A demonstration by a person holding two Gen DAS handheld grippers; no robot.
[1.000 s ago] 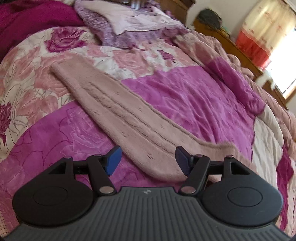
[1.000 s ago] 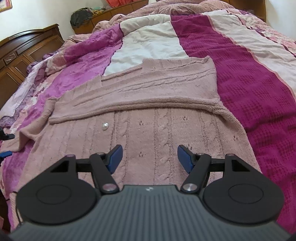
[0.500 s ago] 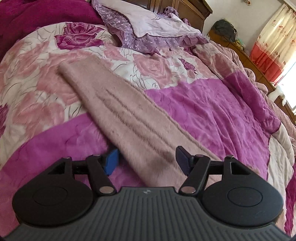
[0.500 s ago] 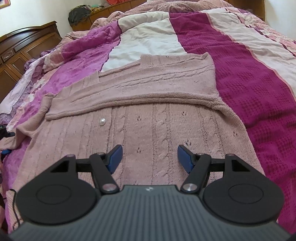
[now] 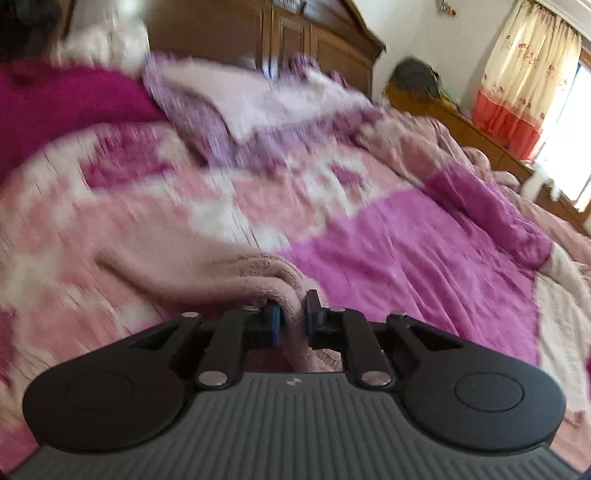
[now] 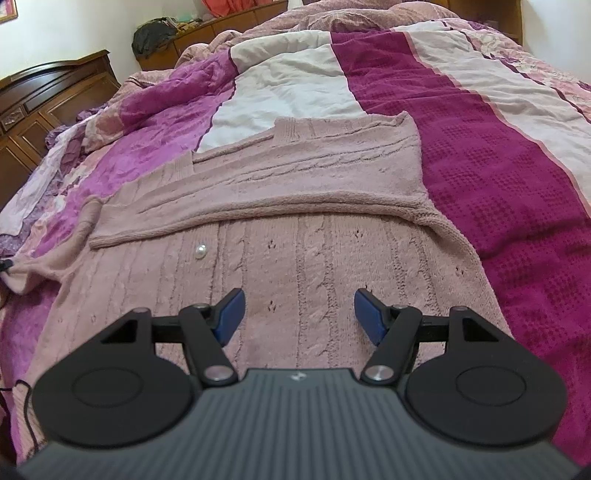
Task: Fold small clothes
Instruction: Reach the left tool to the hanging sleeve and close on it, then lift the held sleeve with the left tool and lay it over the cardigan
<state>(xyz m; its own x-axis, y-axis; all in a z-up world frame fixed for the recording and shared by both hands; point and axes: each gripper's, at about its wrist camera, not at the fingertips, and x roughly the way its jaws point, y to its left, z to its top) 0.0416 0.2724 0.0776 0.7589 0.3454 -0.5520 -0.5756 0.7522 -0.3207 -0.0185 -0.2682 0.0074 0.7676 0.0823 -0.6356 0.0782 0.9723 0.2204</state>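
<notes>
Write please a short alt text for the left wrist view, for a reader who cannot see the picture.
The left gripper is shut on a bunched fold of a dusty pink knitted sleeve; its jaws have just been closing on it. Beyond lies a bed quilt in pink, white and magenta patches, blurred by motion, with a wooden headboard behind.

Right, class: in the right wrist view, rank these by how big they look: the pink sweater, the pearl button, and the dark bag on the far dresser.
1. Pink sweater, spread across most of the bed.
2. Dark bag; it is far from the camera, so its true size is unsure.
3. Pearl button, a small dot on the sweater.
</notes>
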